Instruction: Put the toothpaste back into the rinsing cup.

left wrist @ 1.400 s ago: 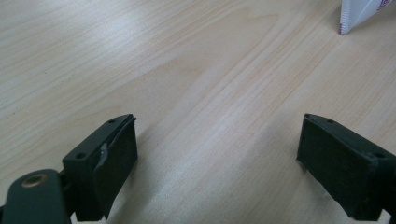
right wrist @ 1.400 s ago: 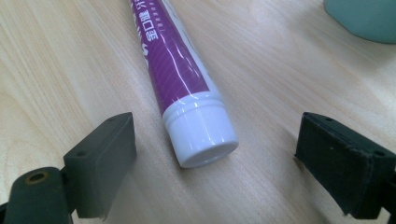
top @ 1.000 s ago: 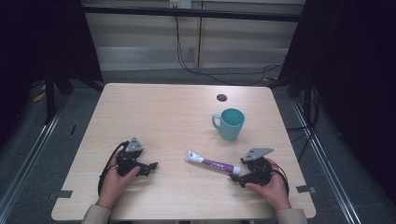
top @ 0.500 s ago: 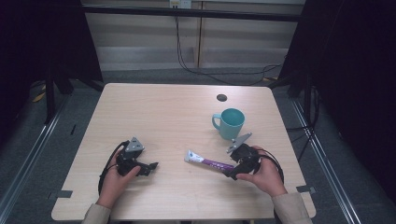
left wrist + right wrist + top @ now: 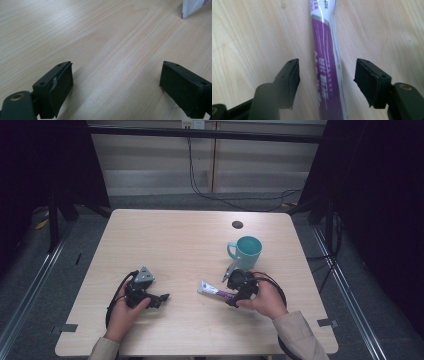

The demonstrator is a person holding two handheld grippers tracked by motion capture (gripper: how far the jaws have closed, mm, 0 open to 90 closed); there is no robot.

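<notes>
1. One wooden table [image 5: 165, 240] carries everything; its one small dark hole [image 5: 237, 224] lies beyond the mug, toward the far edge
2. One teal mug [image 5: 246, 252] stands upright as the landmark, handle turned to the person's left
3. Two grippers: the right gripper [image 5: 235, 292] sits just in front of the mug on the person's side, its jaws spread to either side of the sachet and not yet touching it; the left gripper [image 5: 159, 298] rests on bare wood well left of the mug, jaws spread with nothing between them
4. One purple and white stick sachet [image 5: 327, 75] lies flat just in front of the mug, slightly left
5. Judged progress: early, with the sachet bracketed but not pinched; closing, lifting and likely carrying it to the mug remain
</notes>
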